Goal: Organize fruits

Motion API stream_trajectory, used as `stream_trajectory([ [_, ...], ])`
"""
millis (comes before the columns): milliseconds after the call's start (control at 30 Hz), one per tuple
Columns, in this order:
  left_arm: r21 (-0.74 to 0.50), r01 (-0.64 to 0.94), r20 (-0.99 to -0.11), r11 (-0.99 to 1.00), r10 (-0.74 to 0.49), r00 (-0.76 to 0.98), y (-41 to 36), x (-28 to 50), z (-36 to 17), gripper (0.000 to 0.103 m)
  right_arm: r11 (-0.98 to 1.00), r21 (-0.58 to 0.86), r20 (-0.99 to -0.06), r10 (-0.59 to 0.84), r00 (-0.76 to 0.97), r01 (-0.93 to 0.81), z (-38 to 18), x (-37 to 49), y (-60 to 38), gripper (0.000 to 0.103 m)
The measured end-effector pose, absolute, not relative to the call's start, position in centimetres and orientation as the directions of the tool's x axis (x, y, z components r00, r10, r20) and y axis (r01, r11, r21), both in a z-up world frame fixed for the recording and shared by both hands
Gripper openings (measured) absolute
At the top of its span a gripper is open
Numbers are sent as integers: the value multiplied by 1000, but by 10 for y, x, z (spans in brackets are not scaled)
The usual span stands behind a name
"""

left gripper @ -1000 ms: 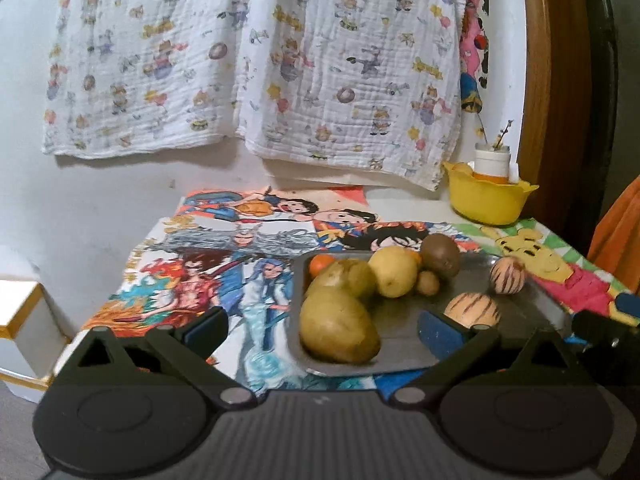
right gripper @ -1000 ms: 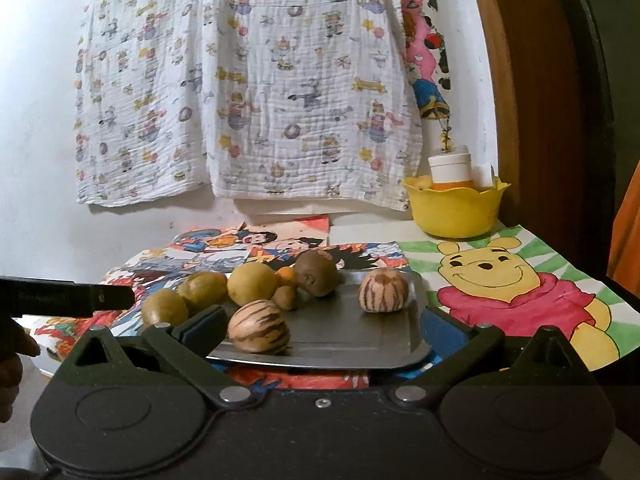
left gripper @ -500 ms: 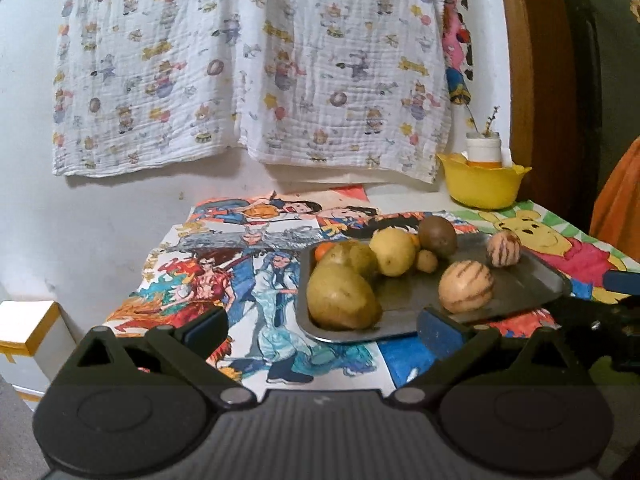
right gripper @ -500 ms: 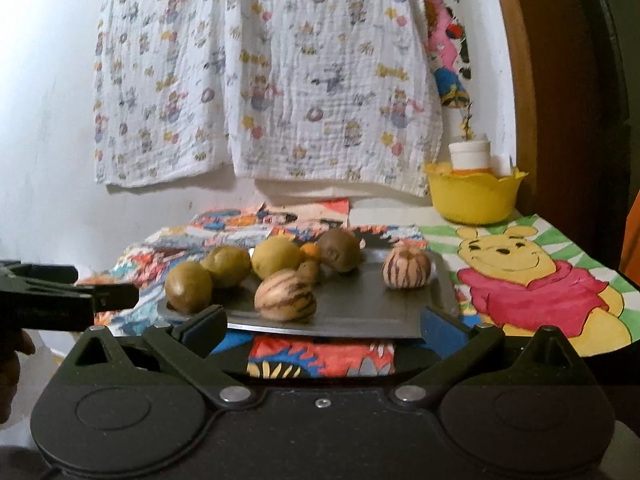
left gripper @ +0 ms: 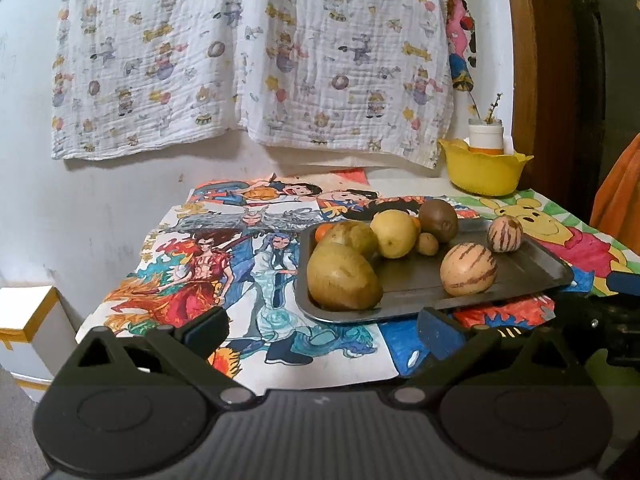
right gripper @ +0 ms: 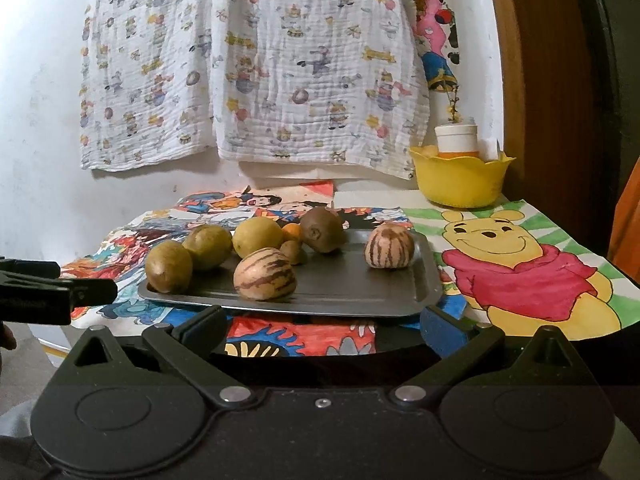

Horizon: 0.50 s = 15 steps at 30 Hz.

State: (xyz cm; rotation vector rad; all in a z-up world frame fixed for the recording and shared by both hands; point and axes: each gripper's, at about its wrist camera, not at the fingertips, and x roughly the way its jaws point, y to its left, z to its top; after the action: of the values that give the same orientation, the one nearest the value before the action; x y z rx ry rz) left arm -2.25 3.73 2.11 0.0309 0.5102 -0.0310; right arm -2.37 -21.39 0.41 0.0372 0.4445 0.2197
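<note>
Left wrist view: the left gripper (left gripper: 322, 330) sits level at the lower centre of the frame, fingers (left gripper: 206, 326) spread wide and empty, short of the tray (left gripper: 532, 268). The tray lies at centre right on the surface (left gripper: 412, 188), carrying the fruits, with a large potato-like one (left gripper: 342, 276) nearest. This view shows a white box (left gripper: 24, 312) at lower left, unseen from the other. The right wrist view shows the right gripper (right gripper: 320, 328), also level with fingers (right gripper: 442, 324) apart and empty; the tray's near edge lies just beyond them, a striped fruit (right gripper: 265, 274) at centre. The left gripper's side shows at the left edge.
</note>
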Motion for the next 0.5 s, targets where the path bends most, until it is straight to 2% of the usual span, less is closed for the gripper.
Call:
stream_trajectory([
  [500, 47, 49, -501, 998, -19, 865, 32, -22, 19, 103, 977, 77, -421, 214, 881, -201, 5, -25, -215, 102],
])
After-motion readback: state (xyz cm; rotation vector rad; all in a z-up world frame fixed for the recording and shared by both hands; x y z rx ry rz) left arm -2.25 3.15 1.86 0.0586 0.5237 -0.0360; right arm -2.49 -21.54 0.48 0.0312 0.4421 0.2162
